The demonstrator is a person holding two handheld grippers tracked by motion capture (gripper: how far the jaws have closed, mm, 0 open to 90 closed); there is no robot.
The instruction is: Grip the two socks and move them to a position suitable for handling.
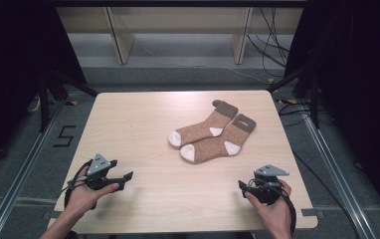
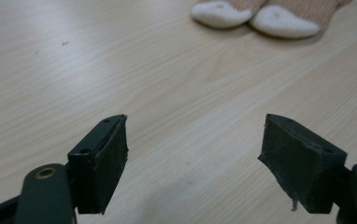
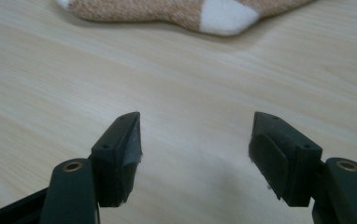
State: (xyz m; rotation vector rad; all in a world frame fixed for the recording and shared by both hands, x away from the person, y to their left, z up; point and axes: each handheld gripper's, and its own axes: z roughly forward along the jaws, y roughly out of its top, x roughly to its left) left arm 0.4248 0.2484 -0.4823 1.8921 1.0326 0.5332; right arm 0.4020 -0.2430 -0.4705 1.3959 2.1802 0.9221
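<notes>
While both tongs wait near the table's front edge, the pair of socks lies side by side towards the far right corner, toes pointing front-left; the right tongs sit nearer than the left tongs; both gape wide, holding nothing.
</notes>
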